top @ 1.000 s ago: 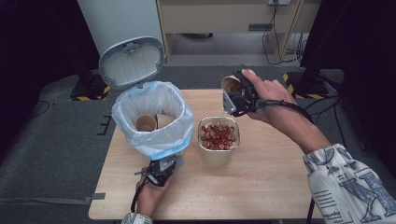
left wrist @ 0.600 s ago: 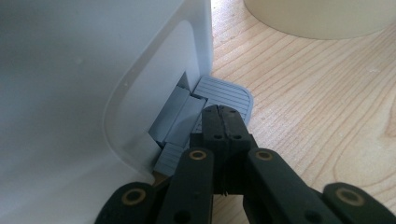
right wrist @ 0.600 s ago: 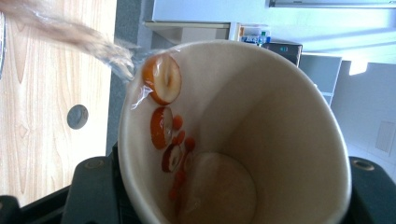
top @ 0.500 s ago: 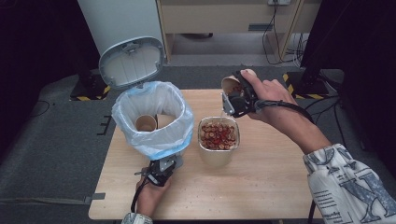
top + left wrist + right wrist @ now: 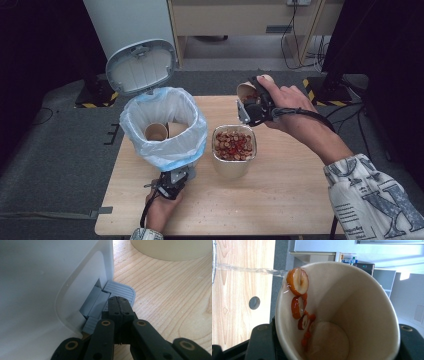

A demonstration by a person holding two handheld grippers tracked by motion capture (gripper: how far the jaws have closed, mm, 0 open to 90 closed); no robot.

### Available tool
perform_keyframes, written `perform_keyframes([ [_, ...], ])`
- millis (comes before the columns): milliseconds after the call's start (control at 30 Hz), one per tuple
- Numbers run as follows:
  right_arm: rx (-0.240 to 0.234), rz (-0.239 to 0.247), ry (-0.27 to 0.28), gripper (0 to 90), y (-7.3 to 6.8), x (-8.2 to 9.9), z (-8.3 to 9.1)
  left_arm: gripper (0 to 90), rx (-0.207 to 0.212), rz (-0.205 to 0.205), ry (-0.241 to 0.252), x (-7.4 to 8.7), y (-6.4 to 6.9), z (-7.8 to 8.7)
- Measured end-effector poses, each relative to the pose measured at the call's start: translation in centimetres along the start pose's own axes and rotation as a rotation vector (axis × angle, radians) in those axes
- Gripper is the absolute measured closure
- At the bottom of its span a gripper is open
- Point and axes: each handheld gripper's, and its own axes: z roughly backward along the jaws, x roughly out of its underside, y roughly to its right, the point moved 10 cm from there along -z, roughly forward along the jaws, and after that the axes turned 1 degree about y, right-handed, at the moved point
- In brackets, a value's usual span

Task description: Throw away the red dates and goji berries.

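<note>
Right gripper (image 5: 248,111) clamped on paper cup (image 5: 247,91), held tilted above the far right part of the table (image 5: 280,200), mouth toward the camera in right gripper view. Own jaws mostly hidden behind the cup wall there, only dark shoulders at the bottom corners. Inside the cup (image 5: 337,315) a few red fruit slices (image 5: 298,281) stick to the left wall, top one sits at the rim; small orange bits trail down to the base. Clear thread-like strand runs left from the rim, can't tell what it is.

Left gripper (image 5: 171,186) jaws fully closed, nothing between them, tips (image 5: 119,307) resting on grey pedal (image 5: 120,291) at the foot of the white bin (image 5: 50,285). Whether they press it down: can't tell. In high view the left hand (image 5: 159,210) is cut by the bottom edge, and the pedal is hidden by the gripper.

Bin lid (image 5: 141,66) stands open; blue-edged bag liner (image 5: 165,125) holds two paper cups (image 5: 156,132), second half hidden. Bowl of red slices (image 5: 234,145) sits just right of the bin, under and near the held cup. Bowl's base is cut off at the top of left gripper view.

Versus one second ago: no change, both hands, cup and lid in the same places.
</note>
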Motion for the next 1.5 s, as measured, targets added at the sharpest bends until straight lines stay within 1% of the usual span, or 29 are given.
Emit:
perform_keyframes([
  [433, 0.001, 0.011, -0.004, 35.6, -0.1, -0.1, 0.0, 89.8, -0.001, 0.000, 0.000, 0.0, 0.0, 0.0],
  [467, 0.005, 0.039, -0.009, 35.6, -0.1, -0.2, 0.0, 89.8, -0.001, 0.000, 0.000, 0.0, 0.0, 0.0],
  [500, 0.005, 0.039, -0.009, 35.6, -0.1, -0.2, 0.0, 89.8, -0.001, 0.000, 0.000, 0.0, 0.0, 0.0],
  [533, 0.012, 0.061, -0.014, 35.6, -0.1, -0.3, 0.0, 89.8, 0.000, 0.001, 0.000, 0.0, 0.0, 0.0],
  [567, 0.036, 0.133, -0.028, 35.7, -0.2, -0.5, 0.0, 89.8, -0.001, 0.002, 0.000, 0.0, 0.0, 0.0],
  [600, 0.036, 0.133, -0.028, 35.7, -0.2, -0.5, 0.0, 89.8, -0.001, 0.002, 0.000, 0.0, 0.0, 0.0],
  [667, 0.045, 0.162, -0.027, 35.7, -0.3, -0.8, -0.1, 89.8, -0.001, 0.002, 0.000, 0.0, 0.0, 0.0],
  [700, 0.048, 0.180, -0.041, 35.8, -0.2, -0.8, -0.1, 89.8, 0.000, 0.002, 0.001, 0.0, 0.0, 0.0],
  [733, 0.055, 0.186, -0.037, 35.8, -0.2, -0.8, -0.2, 89.8, 0.000, 0.002, 0.000, 0.0, 0.0, 0.0],
  [900, 0.064, 0.199, -0.046, 35.8, 0.2, -0.7, -0.1, 89.8, 0.000, 0.002, 0.000, 0.0, 0.0, 0.0],
  [1100, 0.071, 0.218, -0.039, 35.8, 0.4, -1.1, 0.0, 89.8, 0.000, 0.001, 0.001, 0.0, 0.0, 0.0],
  [1500, 0.075, 0.221, -0.042, 35.8, 0.7, -1.1, 0.1, 89.8, 0.000, -0.002, -0.002, 0.0, 0.0, 0.0],
])
